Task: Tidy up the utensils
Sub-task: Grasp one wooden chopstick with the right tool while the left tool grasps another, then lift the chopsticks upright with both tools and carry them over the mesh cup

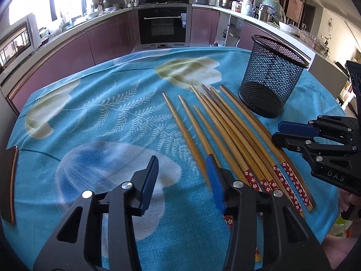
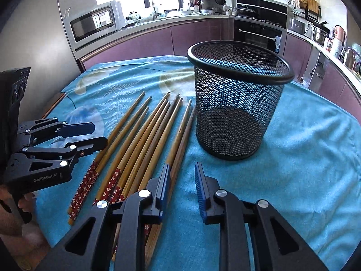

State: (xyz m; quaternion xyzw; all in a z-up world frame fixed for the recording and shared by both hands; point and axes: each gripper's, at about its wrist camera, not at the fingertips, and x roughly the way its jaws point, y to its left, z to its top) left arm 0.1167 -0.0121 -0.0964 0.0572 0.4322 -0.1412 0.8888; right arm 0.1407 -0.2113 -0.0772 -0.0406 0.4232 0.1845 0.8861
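We hover over the brown wooden chopsticks (image 2: 144, 140); left gripper (image 1: 182, 180) and right gripper (image 2: 182, 187) part-spread, pinching nothing; next, grasp one for the black mesh cup (image 2: 239, 103).

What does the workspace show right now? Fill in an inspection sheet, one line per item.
Surface: blue floral tablecloth covers the table.
Job's things: wooden chopsticks lie loose, side by side; black mesh holder stands upright beside them, nothing seen inside.
Clutter: nothing seen on the cloth.
Grippers: left gripper and right gripper both open, nothing between the jaws, low over the chopsticks' patterned ends.
Cables: nothing seen.
Surroundings: kitchen with oven, microwave, crowded counters.
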